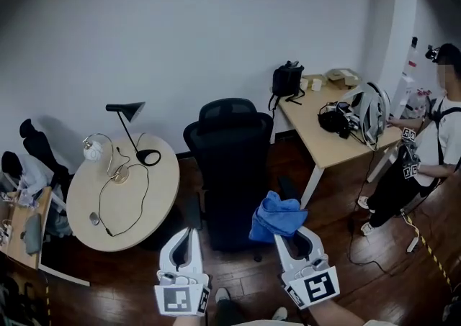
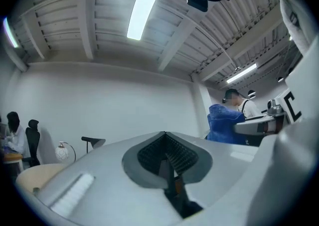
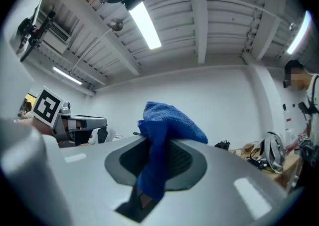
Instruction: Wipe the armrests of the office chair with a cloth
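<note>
A round pale counter (image 1: 155, 206) at the left carries a black desk lamp (image 1: 125, 108) and a white globe-shaped object (image 1: 92, 149). A rectangular counter (image 1: 324, 146) at the right holds a black bag (image 1: 287, 80) at its far end. A person (image 1: 441, 137) stands just beside it on the dark wooden floor (image 1: 338, 274).

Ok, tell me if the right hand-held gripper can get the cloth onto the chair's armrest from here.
Probably yes. The right hand-held gripper, shut on the blue cloth, hangs close to the office chair with nothing between them; the armrests themselves are hard to pick out.
</note>
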